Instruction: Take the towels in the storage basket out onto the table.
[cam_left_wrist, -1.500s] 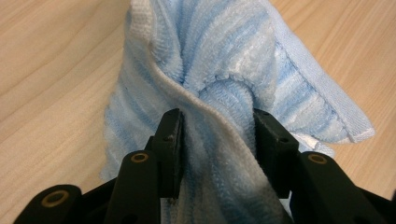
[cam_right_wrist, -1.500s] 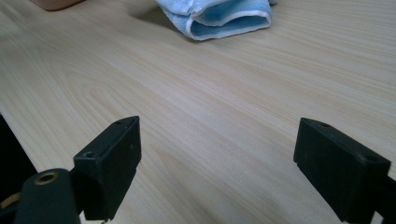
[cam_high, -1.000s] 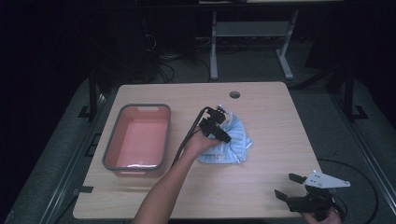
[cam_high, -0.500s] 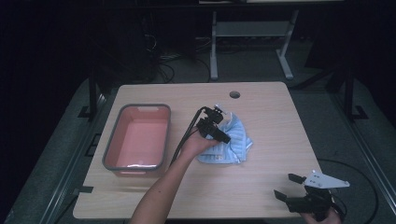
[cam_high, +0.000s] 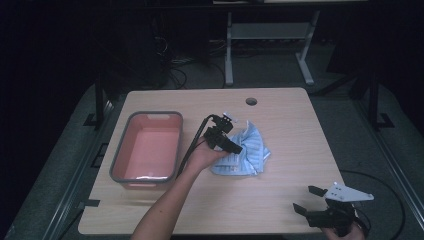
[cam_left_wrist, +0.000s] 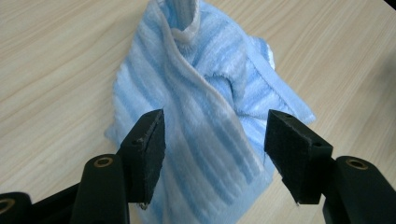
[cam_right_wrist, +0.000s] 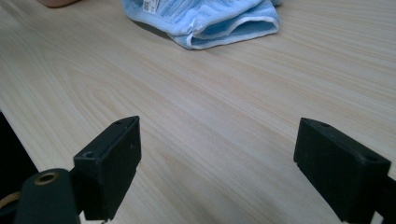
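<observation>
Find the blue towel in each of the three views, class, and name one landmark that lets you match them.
High view: the towel lies crumpled at the table's middle, right of the pink tub, under the left gripper.
Left gripper view: towel at centre, running up between and beyond the open jaws.
Right gripper view: towel at the top edge, far past the open jaws.
Shared landmark: the pale wood-grain table.

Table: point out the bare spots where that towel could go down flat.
Bare table: the far strip by the hole, right of the towel, and the near edge up to the right gripper. Crowded between bin and towel, around the left gripper.
</observation>
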